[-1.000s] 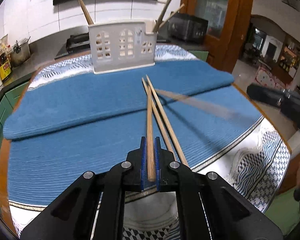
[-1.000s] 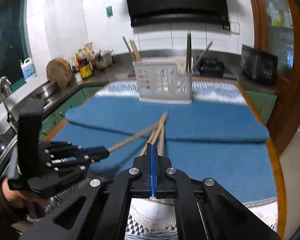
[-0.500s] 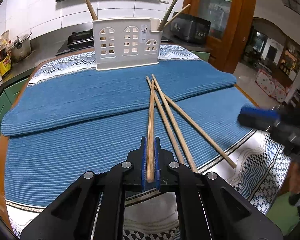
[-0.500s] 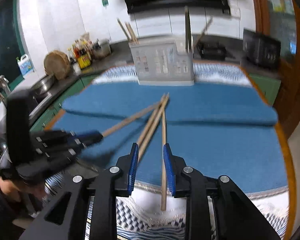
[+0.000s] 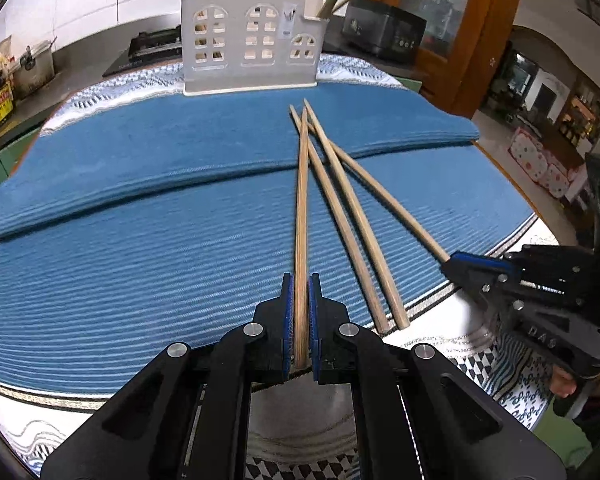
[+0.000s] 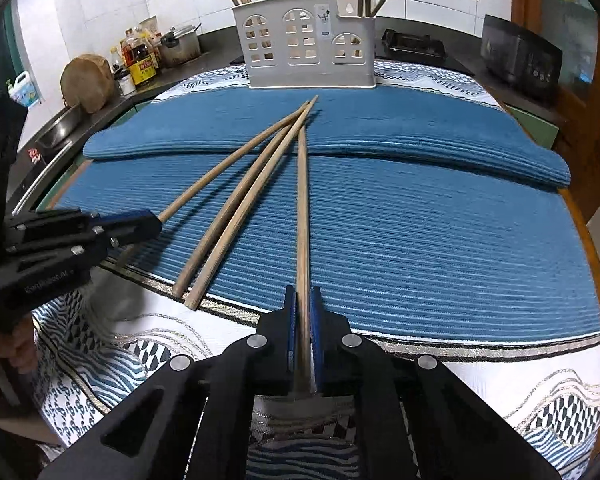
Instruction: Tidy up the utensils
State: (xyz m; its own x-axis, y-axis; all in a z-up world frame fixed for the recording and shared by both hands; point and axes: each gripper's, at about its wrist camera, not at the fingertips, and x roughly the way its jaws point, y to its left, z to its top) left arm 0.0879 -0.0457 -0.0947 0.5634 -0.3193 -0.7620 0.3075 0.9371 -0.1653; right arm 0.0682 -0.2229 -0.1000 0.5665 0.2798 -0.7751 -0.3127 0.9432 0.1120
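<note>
Several wooden chopsticks lie fanned on the blue mat [image 5: 140, 240]. My left gripper [image 5: 299, 284] is shut on the near end of one chopstick [image 5: 301, 200]. My right gripper [image 6: 303, 298] is shut on the near end of another chopstick [image 6: 302, 200]; it also shows in the left wrist view [image 5: 456, 264]. Two loose chopsticks [image 5: 352, 232] lie between them. The white utensil holder [image 5: 250, 40] stands at the mat's far edge with several chopsticks upright in it.
The patterned tablecloth [image 6: 500, 380] covers the table's near edge. A folded blue mat layer [image 6: 420, 132] forms a ridge across the middle. The counter behind holds bottles [image 6: 138, 60], a pot [image 6: 180, 42] and a black appliance [image 6: 520, 60].
My right gripper opened, dropped onto a chopstick's near end and closed on it. My left gripper moved closer to the mat, still holding its chopstick.
</note>
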